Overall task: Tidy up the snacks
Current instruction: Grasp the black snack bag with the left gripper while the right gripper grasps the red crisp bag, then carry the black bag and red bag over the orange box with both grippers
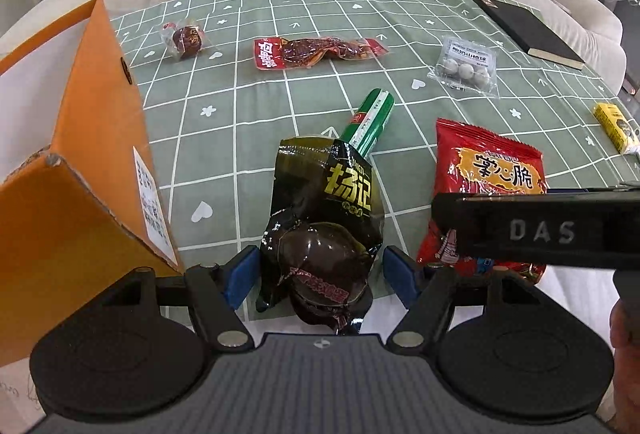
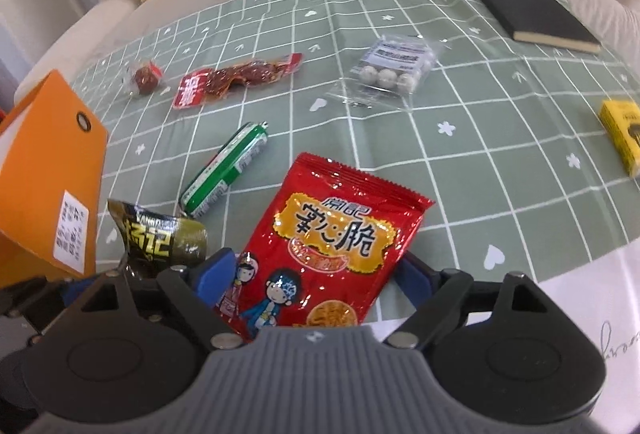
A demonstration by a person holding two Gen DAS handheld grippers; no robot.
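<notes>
A black snack pack lies on the green checked cloth, and my left gripper straddles its lower end. The blue pads stand at the pack's two edges without squeezing it. Partly over the pack's top lies a green sausage stick. A red crisp bag lies flat between the wide-set fingers of my right gripper, with a gap at the right pad. In the left wrist view a black housing marked DAS covers the red crisp bag's lower half.
An open orange box stands at the left. Farther back lie a small wrapped snack, a red meat pack and a clear bag of white balls. A black notebook and a yellow carton sit at the right; a sofa behind.
</notes>
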